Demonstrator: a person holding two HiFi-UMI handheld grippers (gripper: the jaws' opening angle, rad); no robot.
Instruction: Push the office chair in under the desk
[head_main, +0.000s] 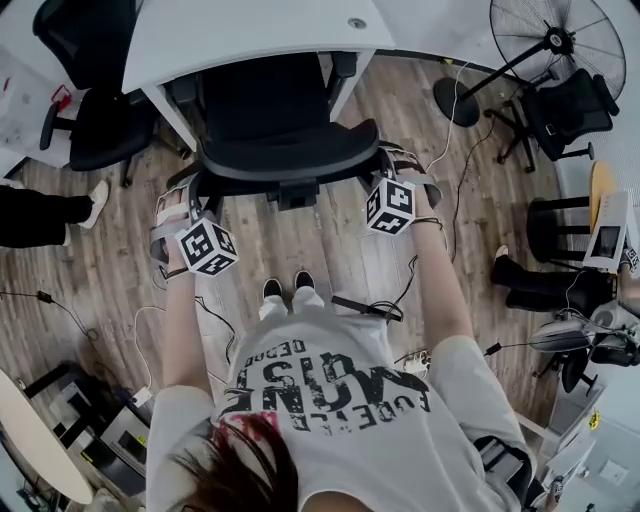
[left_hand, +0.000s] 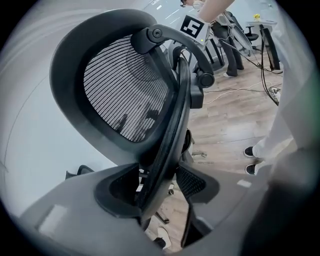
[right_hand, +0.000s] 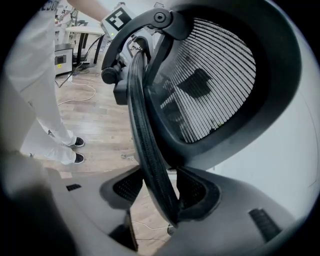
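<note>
The black mesh-backed office chair (head_main: 280, 140) stands with its seat partly beneath the white desk (head_main: 250, 35). In the head view my left gripper (head_main: 188, 195) holds the left edge of the backrest and my right gripper (head_main: 388, 168) holds the right edge. In the left gripper view the backrest's rim (left_hand: 167, 130) runs down between the jaws of the left gripper (left_hand: 160, 185), which is shut on it. The right gripper (right_hand: 160, 187) is likewise shut on the rim (right_hand: 145, 130) on the other side. The chair's base and wheels are hidden.
A second black chair (head_main: 90, 120) stands at the desk's left and another (head_main: 565, 110) at the far right beside a floor fan (head_main: 555, 40). A person's legs (head_main: 45, 215) reach in from the left, another person's feet (head_main: 525, 275) from the right. Cables (head_main: 440, 150) lie on the wooden floor.
</note>
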